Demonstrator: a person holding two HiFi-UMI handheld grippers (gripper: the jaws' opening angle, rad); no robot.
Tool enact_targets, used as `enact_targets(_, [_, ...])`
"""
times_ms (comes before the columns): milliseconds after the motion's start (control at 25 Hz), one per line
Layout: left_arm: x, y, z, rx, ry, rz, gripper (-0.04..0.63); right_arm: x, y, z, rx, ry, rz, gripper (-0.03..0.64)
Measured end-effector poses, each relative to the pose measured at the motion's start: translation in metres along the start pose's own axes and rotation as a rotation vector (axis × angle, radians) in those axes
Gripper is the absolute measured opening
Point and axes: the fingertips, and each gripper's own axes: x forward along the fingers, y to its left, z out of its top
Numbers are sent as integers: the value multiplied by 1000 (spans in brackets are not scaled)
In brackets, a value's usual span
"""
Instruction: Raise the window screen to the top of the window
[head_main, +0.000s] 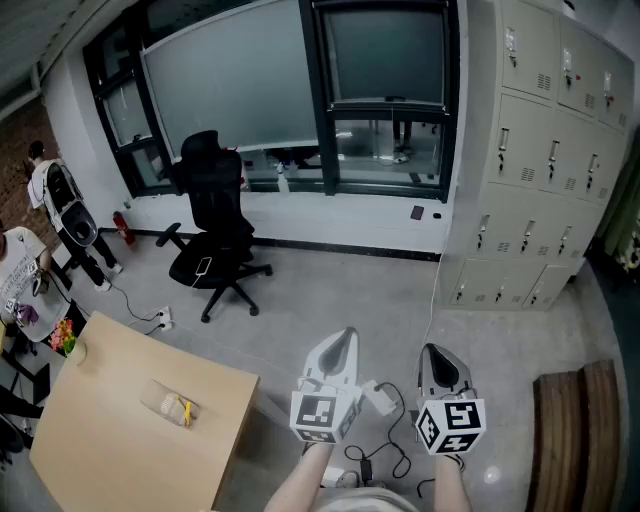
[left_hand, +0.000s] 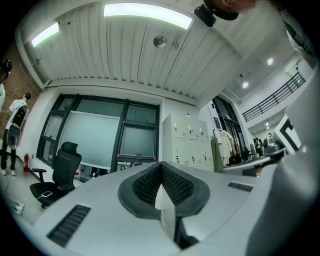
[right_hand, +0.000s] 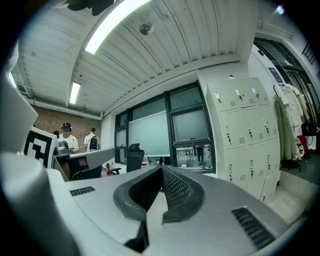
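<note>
At the far wall of an office, two grey screens hang over the dark-framed windows: a wide window screen (head_main: 235, 80) covering most of the left pane, and a narrow window screen (head_main: 385, 55) drawn over the upper part of the right pane, with clear glass showing below its bottom edge. Both are well apart from the person's two grippers, which are held low over the grey floor (head_main: 330, 290) in the head view.

The left gripper (head_main: 345, 338) has its jaws pressed together with nothing between them. The right gripper (head_main: 432, 352) is likewise closed on nothing, as its own view shows ribbed pads meeting at the tip. Each gripper carries one marker cube.

One bank of pale lockers (head_main: 530, 180) stands just right of the windows, three columns wide, every door shut, so whatever is inside cannot be seen. On the wooden surface (head_main: 110, 440) at lower left lies one clear bag (head_main: 172, 407) with something yellow inside. One small pot of flowers (head_main: 70, 345) sits at that surface's far corner.

One black office chair (head_main: 215, 230) stands on the floor near the wide screen. One red fire extinguisher (head_main: 125, 228) rests against the wall to its left. Two people (head_main: 55, 195) stand at the left edge. One wooden bench (head_main: 580, 440) fills the lower right corner, and loose cables (head_main: 385, 455) lie on the floor beneath the grippers.
</note>
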Motion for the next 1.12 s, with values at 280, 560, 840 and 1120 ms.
enact_targets(280, [2,-12,-6,7,-22,-7,3,-6,-16,2,0,-5,-12,5])
enact_targets(560, [3,-23,-22,-15,8,4,3,-14,-30,-8,-4,12,16,5])
enact_targets(840, [22,7,-27,-64,7,62,3,19,-35,-21,37,41,73,5])
enact_targets(1120, [121,90,-78,-185,-3,73,3,152,-58,-30,31,60,121,5])
